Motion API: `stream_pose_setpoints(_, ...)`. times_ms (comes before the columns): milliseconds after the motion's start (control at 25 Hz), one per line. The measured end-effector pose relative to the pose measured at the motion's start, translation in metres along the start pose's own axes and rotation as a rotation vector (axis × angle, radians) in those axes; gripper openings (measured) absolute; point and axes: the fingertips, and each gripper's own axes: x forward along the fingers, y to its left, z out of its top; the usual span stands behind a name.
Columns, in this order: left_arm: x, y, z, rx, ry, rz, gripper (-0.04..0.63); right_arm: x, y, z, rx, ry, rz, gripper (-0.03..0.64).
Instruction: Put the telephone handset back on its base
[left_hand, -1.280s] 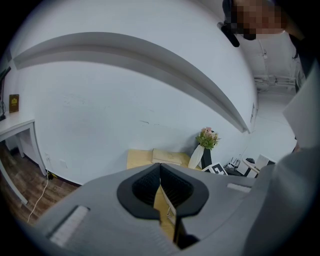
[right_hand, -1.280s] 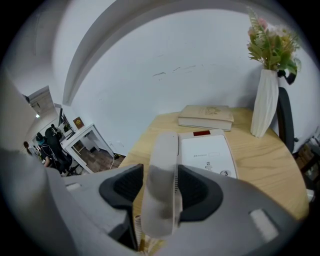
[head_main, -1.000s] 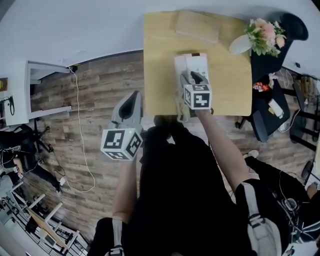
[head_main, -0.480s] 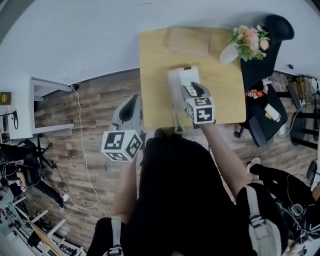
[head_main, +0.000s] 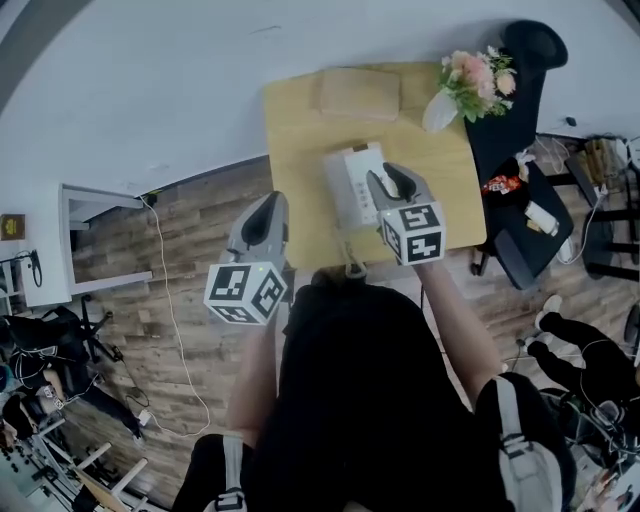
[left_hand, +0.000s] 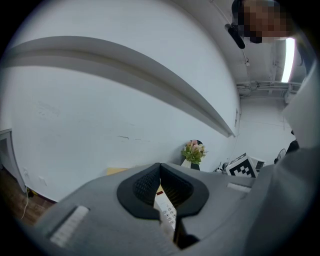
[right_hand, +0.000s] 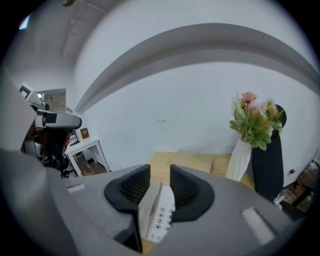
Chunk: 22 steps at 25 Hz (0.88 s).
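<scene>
Both gripper views: telephone keypad | head view only: cord

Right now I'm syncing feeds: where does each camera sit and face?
Head view: head-mounted, facing steeply down at table, telephone; torso, arms show.
Left gripper view: rides left hand-held gripper, facing wall; shut jaws show.
Right gripper view: rides right hand-held gripper, facing telephone; jaws closing, gripping nothing.
All share the flowers.

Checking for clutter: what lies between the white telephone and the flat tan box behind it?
Only bare wooden tabletop separates the white telephone and the flat tan box, as the head view shows.
</scene>
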Motion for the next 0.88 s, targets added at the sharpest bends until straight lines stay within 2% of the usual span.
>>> stream_pose_setpoints(320,0.016,-0.013,0.009,0.019,-0.009,-0.051,0.011,-0.038,-0.001,0.047,-0.052,-0.120,0.002,0.100)
stream_pose_setpoints(880,0.030,-0.034,0.017,0.034,-0.021,-0.108,0.011,-0.091,-0.003,0.092,-0.077,-0.256,0.004,0.024)
